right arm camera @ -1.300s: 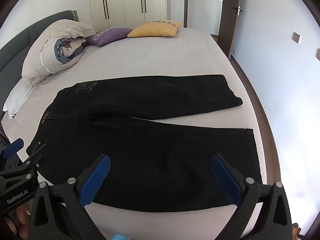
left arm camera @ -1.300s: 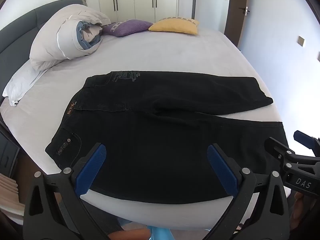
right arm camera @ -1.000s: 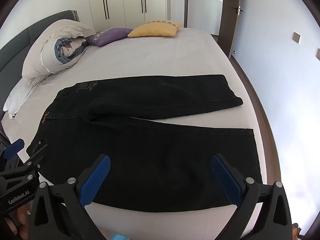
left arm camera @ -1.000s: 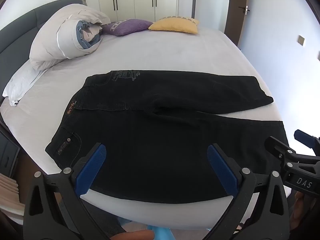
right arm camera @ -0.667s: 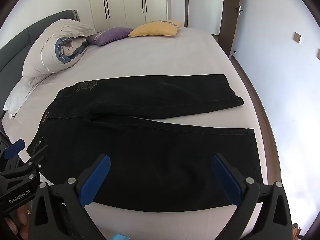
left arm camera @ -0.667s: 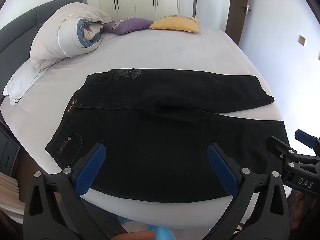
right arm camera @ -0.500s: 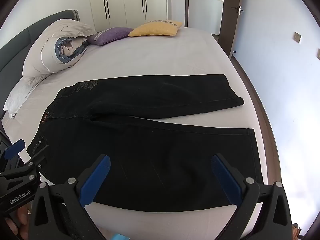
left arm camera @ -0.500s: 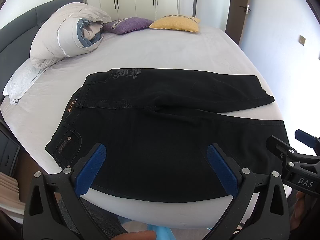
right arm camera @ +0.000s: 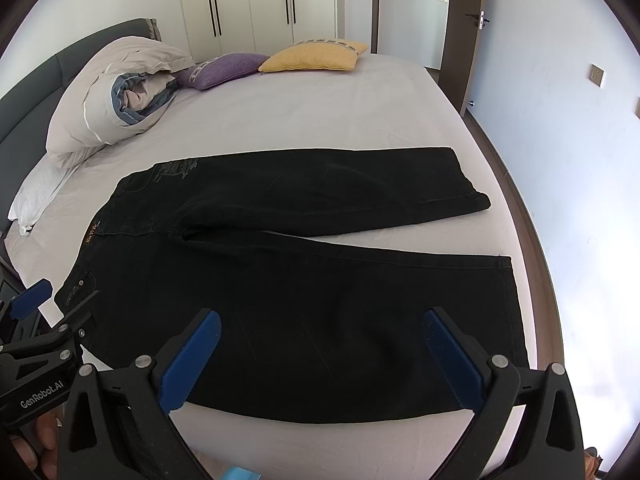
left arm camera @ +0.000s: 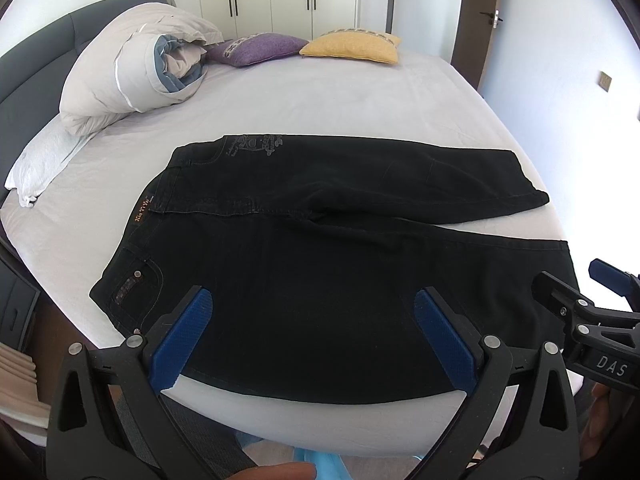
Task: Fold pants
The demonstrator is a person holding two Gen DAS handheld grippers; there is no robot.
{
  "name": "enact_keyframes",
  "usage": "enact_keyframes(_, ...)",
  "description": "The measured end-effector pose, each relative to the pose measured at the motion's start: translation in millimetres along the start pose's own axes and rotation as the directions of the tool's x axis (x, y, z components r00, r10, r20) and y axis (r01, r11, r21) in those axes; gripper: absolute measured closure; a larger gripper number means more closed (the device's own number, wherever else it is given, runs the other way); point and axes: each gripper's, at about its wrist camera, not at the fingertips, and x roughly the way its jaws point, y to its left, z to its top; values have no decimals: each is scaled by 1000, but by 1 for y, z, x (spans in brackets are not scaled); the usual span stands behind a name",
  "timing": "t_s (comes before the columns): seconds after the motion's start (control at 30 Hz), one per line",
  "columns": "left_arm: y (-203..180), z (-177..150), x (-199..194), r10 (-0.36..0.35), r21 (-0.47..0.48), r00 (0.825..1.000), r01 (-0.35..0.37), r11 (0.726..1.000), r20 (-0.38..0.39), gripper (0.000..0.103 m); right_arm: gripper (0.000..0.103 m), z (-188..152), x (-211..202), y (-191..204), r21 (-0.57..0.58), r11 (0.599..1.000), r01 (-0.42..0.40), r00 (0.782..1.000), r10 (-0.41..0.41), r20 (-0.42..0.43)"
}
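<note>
Black jeans (left arm camera: 320, 264) spread flat on white-sheeted bed (left arm camera: 340, 96), waistband toward left, both legs running right, far leg angled slightly away from near leg. Left gripper (left arm camera: 314, 326) hovers over near bed edge above seat area, blue pads (left arm camera: 180, 338) spread wide, nothing between them. Right gripper (right arm camera: 320, 354) same story, released, fingers wide apart over near leg. Rolled duvet (left arm camera: 136, 72) at headboard end, purple cushion (left arm camera: 256, 48) and yellow cushion (left arm camera: 352, 46) far back.

Bright, even daylight, sharp throughout; heavy fisheye bending with dark corners, and black pants (left arm camera: 320, 248) losing detail in shade.
</note>
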Motion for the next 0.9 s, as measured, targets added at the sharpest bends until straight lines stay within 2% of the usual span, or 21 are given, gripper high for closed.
enact_keyframes(0.9,2,-4,1,-1,-8,1000,1,1000,-8,0,0,-2,2,4,-2,1000,-1,1000,1,-4)
